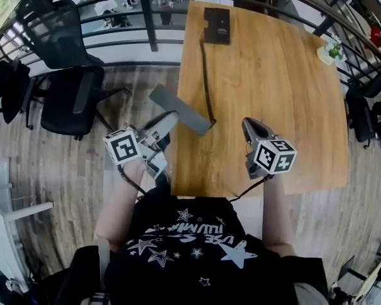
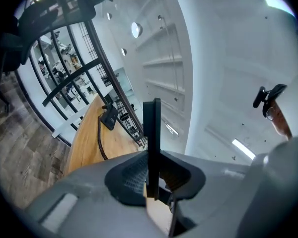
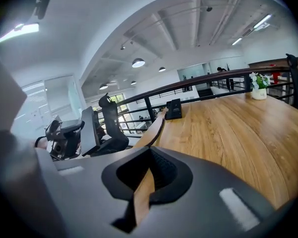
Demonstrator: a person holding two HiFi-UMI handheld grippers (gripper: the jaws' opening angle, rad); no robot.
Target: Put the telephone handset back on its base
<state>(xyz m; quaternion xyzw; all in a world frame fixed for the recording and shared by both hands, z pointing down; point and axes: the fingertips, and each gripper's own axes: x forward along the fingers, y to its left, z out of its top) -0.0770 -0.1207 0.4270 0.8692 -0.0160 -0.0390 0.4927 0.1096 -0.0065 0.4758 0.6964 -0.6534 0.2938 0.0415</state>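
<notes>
Half the job looks done: in the head view your left gripper clamps the grey handset over the table edge, with the base well apart at twelve o'clock and the cord between them. The carry and the seating are left. In the left gripper view, the jaws press on the handset edge-on, base at ten o'clock. In the right gripper view, your right gripper is closed and empty, base at twelve.
</notes>
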